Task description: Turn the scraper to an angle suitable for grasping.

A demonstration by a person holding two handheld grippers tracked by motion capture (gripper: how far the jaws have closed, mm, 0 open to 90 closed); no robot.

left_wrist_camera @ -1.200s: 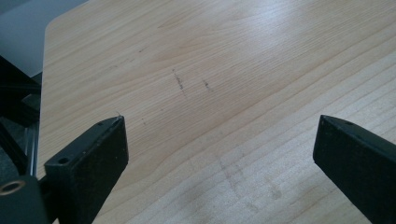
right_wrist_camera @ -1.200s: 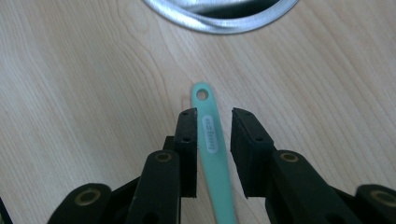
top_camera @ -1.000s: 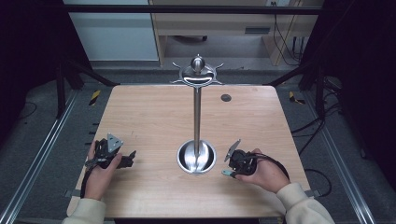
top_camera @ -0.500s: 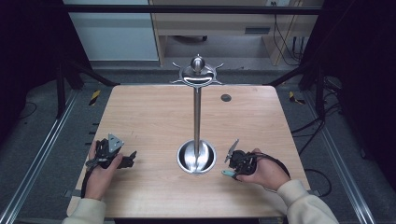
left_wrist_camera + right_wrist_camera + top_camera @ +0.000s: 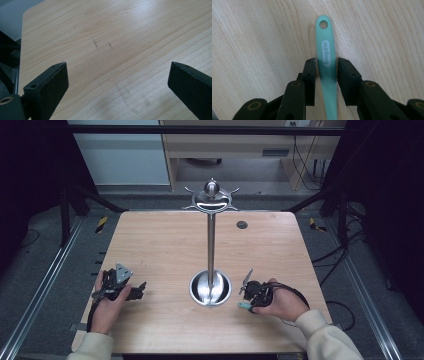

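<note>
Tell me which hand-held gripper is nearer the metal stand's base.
Right. The right hand-held gripper, clamping a teal handle, sits just beside the stand's base on its right. The left hand-held gripper rests farther off, near the table's left edge, jaws open.

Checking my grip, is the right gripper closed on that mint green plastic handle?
Shut. The right gripper's black jaws press both sides of the mint green plastic handle, no gap showing.

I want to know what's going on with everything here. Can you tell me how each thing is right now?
left gripper: open, jaws wide apart above bare wood.
right gripper: shut on the teal handle.
teal handle: clamped between the jaws, its end with the hole pointing away.
metal stand: upright on the table, hooks at the top empty.
table: stand on it.
</note>
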